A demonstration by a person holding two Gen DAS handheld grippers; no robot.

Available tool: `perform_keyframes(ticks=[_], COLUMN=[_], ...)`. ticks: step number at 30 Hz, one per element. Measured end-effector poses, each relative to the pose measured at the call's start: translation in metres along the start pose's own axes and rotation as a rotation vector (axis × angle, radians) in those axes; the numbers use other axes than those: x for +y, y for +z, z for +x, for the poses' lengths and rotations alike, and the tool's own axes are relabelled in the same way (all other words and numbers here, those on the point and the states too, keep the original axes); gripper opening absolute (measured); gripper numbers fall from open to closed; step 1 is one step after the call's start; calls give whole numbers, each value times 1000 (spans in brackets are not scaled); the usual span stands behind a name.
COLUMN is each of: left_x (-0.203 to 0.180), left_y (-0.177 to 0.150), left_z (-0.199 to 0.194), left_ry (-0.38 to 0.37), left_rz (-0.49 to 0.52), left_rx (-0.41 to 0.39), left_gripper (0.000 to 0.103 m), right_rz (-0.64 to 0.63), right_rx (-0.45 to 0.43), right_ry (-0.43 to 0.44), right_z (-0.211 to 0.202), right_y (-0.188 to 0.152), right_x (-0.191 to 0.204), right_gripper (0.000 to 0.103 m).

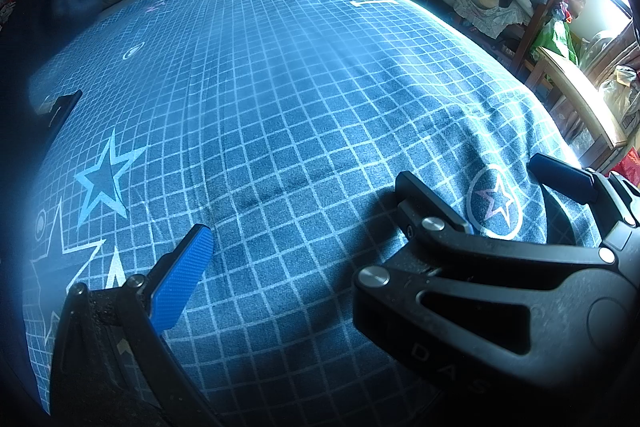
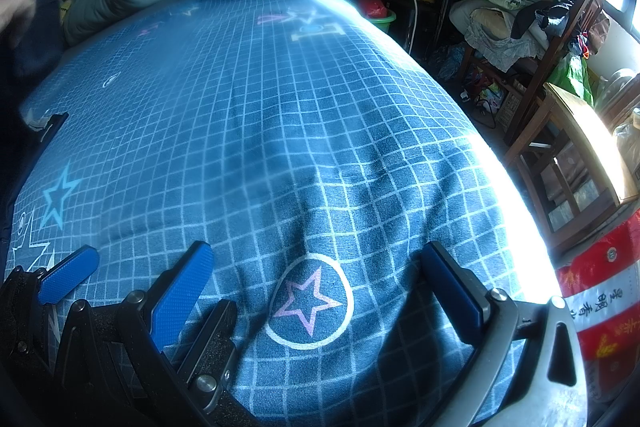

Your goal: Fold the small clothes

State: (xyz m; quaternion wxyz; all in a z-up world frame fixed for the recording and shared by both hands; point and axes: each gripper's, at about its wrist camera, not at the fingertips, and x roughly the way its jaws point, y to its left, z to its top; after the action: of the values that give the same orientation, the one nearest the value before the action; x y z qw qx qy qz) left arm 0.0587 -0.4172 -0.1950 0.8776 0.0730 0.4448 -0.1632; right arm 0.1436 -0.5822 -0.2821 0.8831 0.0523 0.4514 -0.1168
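The bed (image 2: 280, 131) under its blue grid-and-star sheet fills both views, its near edge cut off. At far left a dark blue garment (image 2: 40, 23) is blurred, partly out of frame, beside a pale blurred hand (image 2: 14, 7); whether it is held cannot be told. It lies well apart from both grippers, at the bed's far left side. The right gripper (image 2: 316, 275) hovers low over the sheet, jaws spread wide and empty around a circled star. The left gripper (image 2: 138, 269), just beside it, is likewise released, holding nothing.
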Motion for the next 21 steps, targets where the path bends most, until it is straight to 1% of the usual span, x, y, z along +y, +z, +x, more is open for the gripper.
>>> perform_keyframes(ticks=[21], left_x=[1], left_y=[-1], left_z=[-1], left_ry=[-1], left_rz=[0], left_rx=[0], left_gripper=[103], right_rz=[0], right_rx=[0], right_ry=[0], right_z=[0], right_y=[0], right_x=[0], right_gripper=[103])
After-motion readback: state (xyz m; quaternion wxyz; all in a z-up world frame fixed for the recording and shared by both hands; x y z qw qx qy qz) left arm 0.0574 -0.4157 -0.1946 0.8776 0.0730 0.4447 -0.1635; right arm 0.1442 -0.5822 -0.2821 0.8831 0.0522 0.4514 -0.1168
